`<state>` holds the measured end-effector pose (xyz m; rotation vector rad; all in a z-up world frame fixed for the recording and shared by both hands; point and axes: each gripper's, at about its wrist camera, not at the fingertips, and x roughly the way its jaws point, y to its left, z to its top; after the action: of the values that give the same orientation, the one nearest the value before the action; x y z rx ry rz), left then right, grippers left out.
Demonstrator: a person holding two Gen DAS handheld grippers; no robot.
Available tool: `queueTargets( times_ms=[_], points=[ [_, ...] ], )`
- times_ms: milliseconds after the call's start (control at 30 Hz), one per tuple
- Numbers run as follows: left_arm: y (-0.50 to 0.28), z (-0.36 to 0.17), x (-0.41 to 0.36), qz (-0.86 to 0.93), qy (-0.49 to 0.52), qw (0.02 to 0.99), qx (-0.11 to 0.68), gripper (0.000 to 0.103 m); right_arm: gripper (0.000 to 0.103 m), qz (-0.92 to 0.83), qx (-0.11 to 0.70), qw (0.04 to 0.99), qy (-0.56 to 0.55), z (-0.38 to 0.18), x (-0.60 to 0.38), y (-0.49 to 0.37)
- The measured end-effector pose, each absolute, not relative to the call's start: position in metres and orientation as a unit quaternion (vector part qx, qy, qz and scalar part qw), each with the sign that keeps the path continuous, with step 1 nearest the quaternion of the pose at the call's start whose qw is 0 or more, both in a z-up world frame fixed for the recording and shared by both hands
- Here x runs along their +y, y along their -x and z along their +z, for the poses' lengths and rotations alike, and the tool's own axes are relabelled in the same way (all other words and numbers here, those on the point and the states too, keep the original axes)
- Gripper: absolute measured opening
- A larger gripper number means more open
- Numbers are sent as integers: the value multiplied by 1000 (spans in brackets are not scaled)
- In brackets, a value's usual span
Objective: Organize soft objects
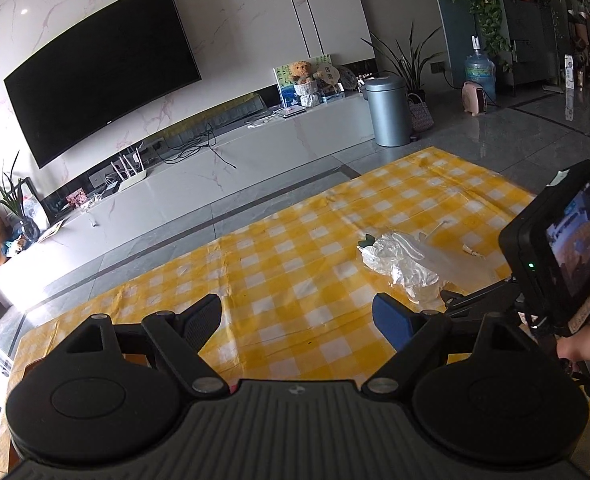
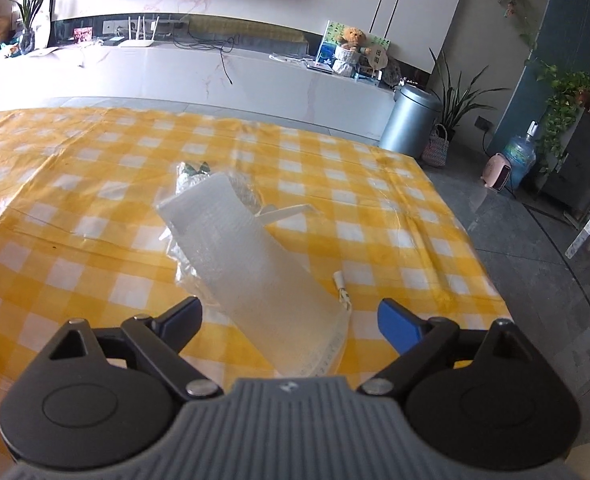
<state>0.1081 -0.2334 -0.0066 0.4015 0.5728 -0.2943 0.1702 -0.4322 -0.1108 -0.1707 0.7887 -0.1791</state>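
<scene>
My right gripper (image 2: 291, 322) is spread wide above the white mesh pouch (image 2: 251, 264), pinching nothing. The pouch lies toward the table's (image 2: 75, 208) right edge, over a crinkled clear bag (image 1: 403, 264), perhaps plastic. My left gripper (image 1: 297, 320) gapes too, over bare checked cloth near the front edge.

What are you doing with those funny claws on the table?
A person holds a gripper in each hand over a yellow checked tablecloth. Both the left gripper and the right gripper are open and hold nothing. The right one hovers just before a translucent white pouch lying on crinkled clear plastic wrap.
</scene>
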Motion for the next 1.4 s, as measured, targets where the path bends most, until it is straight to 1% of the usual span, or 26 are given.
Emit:
queueTargets(
  times_ms=[133, 233, 267, 300, 333, 367, 400, 433, 467, 567, 667, 767, 833, 933, 1100, 1200, 1333, 1400],
  points=[
    [-106, -2, -234, -143, -188, 927, 291, 100, 92, -114, 389, 908, 109, -123, -429, -180],
    [-104, 0, -235, -140, -190, 925, 298, 100, 80, -123, 394, 903, 118, -131, -431, -187],
    [-103, 1, -236, -139, -195, 924, 298, 100, 69, -133, 406, 895, 131, -135, -432, -190],
    [-101, 1, -237, -137, -203, 924, 295, 100, 48, -143, 415, 888, 137, -138, -433, -193],
    [-99, 1, -238, -135, -211, 923, 291, 100, 34, -157, 423, 883, 132, -140, -437, -195],
    [-97, 2, -238, -134, -217, 923, 287, 100, 10, -163, 429, 881, 118, -140, -442, -196],
    [-94, 2, -240, -134, -224, 923, 284, 100, 4, -158, 432, 883, 95, -140, -449, -195],
    [-92, 2, -240, -134, -230, 921, 283, 100, 4, -153, 428, 888, 75, -138, -454, -194],
    [-90, 1, -242, -135, -236, 920, 282, 100, 0, -152, 422, 892, 56, -135, -458, -191],
    [-88, 0, -250, -133, -256, 917, 277, 100, 0, -163, 394, 904, 14, -117, -470, -180],
    [-91, -4, -265, -137, -284, 911, 267, 100, 0, -174, 338, 925, -24, -90, -483, -161],
    [-104, -10, -284, -151, -285, 900, 292, 100, 0, -190, 296, 933, -71, -72, -502, -144],
    [-116, -15, -298, -173, -273, 893, 315, 100, 0, -199, 286, 932, -103, -70, -516, -137],
    [-140, -24, -321, -190, -266, 886, 329, 100, 0, -218, 295, 922, -124, -75, -530, -134],
    [-172, -41, -355, -124, -248, 916, 290, 100, 0, -227, 276, 923, -146, -74, -543, -129],
    [-197, -58, -368, -120, -220, 907, 339, 100, 0, -234, 259, 926, -148, -69, -545, -124],
    [-242, -93, -372, -145, -171, 847, 483, 99, 0, -219, 242, 933, -149, -65, -542, -119],
    [-256, -107, -369, -138, -148, 827, 525, 98, 0, -209, 244, 938, -131, -66, -539, -121]
  ],
)
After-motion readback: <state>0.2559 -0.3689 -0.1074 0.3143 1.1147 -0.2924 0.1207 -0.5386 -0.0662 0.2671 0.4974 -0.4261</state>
